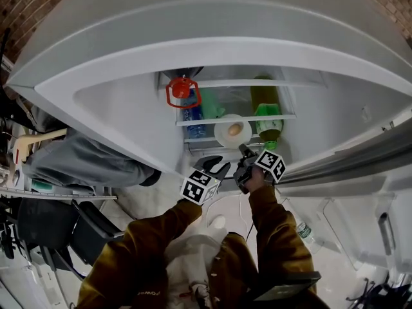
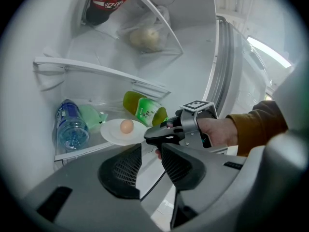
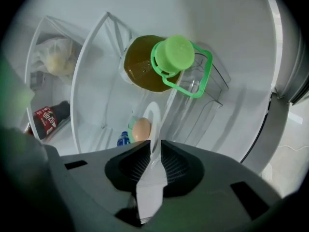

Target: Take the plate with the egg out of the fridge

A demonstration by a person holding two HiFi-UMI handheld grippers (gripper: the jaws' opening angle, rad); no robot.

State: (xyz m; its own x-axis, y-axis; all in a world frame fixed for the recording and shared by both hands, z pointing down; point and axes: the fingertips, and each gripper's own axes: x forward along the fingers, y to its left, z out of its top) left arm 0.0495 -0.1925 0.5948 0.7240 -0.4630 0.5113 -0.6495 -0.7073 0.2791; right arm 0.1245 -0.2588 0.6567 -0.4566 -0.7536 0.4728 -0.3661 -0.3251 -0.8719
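Observation:
A white plate (image 1: 224, 136) with a brown egg (image 1: 235, 131) on it rests on a fridge shelf. My right gripper (image 1: 243, 150) reaches in at the plate's near edge. In the right gripper view the plate (image 3: 154, 114) stands edge-on and its rim runs into the narrow gap between the jaws of the right gripper (image 3: 153, 148), with the egg (image 3: 141, 129) just left of it. I see no clear squeeze on the rim. In the left gripper view the right gripper (image 2: 153, 132) touches the plate (image 2: 115, 135) at its right edge. My left gripper (image 1: 217, 166) hangs open and holds nothing, just outside the fridge.
A green-capped bottle of yellow liquid (image 3: 154, 66) lies right behind the plate. A blue water bottle (image 2: 71, 127) lies at the shelf's left. Above are a glass shelf (image 2: 96, 69), a cola bottle (image 2: 104, 1) and a plastic bag (image 2: 145, 35). The open fridge door (image 1: 360, 166) stands at the right.

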